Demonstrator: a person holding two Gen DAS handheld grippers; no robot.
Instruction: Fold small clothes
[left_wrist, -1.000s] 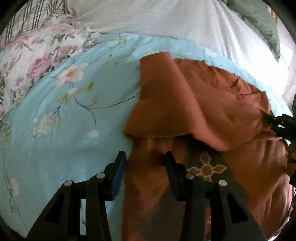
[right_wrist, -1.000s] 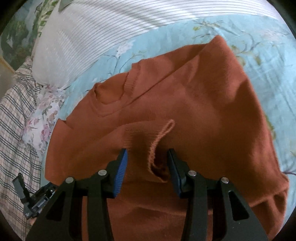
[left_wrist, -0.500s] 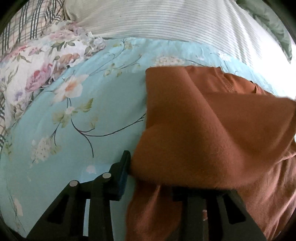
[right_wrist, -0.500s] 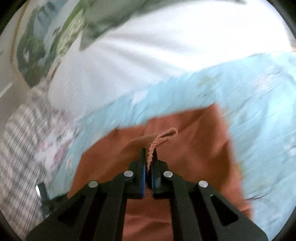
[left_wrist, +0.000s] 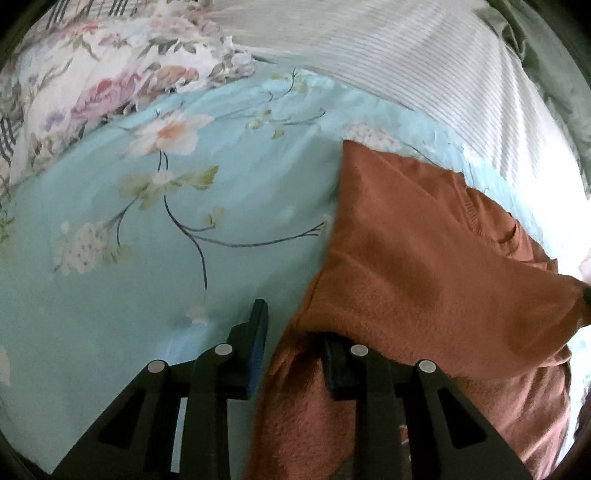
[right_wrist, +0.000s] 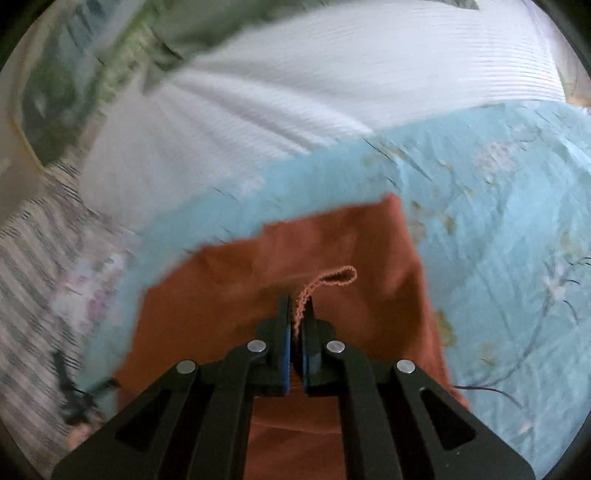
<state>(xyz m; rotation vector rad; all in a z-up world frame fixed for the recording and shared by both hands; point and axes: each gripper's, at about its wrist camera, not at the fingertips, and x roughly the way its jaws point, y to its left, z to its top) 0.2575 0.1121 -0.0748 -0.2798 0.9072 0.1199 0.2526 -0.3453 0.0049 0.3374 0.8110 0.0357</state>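
A rust-orange knit sweater (left_wrist: 424, 273) lies on the light blue floral bedspread (left_wrist: 155, 229). In the left wrist view a folded layer of it drapes over my left gripper's (left_wrist: 295, 332) right finger; the jaws stand apart, with the sweater's left edge between them. In the right wrist view my right gripper (right_wrist: 297, 321) is shut on a ribbed edge of the sweater (right_wrist: 258, 273), a loop of hem sticking up above the jaws, and holds it lifted above the bed.
A white striped pillow (left_wrist: 424, 62) lies beyond the sweater; it shows too in the right wrist view (right_wrist: 332, 74). A pink floral pillow (left_wrist: 110, 74) and plaid fabric are at upper left. A green blanket (right_wrist: 110, 55) is at the far corner.
My right gripper shut on the sweater's ribbed edge and lifted it up and over. The sweater layer swung across and now covers my left gripper's right finger. The left gripper stayed open.
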